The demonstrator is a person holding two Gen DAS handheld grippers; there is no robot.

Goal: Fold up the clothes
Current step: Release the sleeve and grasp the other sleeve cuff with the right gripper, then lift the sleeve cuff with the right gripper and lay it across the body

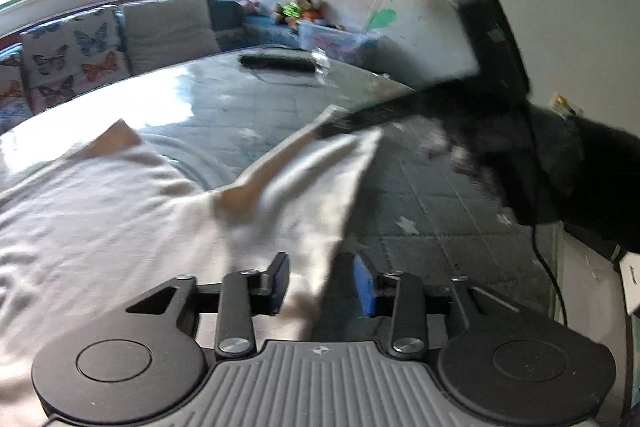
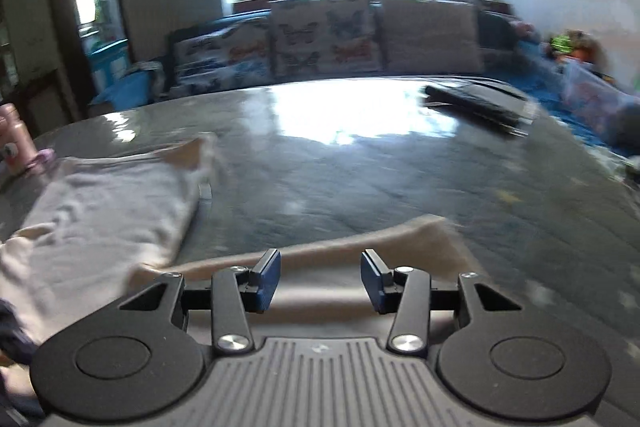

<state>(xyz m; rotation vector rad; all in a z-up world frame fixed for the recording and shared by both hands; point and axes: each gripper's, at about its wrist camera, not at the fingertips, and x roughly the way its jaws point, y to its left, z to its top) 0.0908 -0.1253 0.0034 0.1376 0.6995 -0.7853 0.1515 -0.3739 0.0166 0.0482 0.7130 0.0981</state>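
A pale pink garment [image 1: 100,211] lies spread on the glossy grey table [image 1: 420,211]. One fold of it rises in a ridge toward the far right. My left gripper [image 1: 323,281] stands open, with a hanging edge of that fold between its fingers; a gap shows beside the right blue pad. My right gripper [image 1: 336,123] reaches in from the upper right as a dark blur, its tips at the fold's far corner. In the right wrist view the right gripper [image 2: 320,279] is open over a beige part of the cloth [image 2: 360,247], nothing pressed between its pads. The garment [image 2: 112,203] spreads to its left.
A flat black object [image 1: 276,61] [image 2: 480,103] lies at the table's far side. Butterfly cushions [image 2: 324,31] line a sofa behind it. A pink bottle [image 2: 14,143] stands at the left edge. A black cable [image 1: 548,267] hangs at the right edge, by a plastic box [image 1: 340,41].
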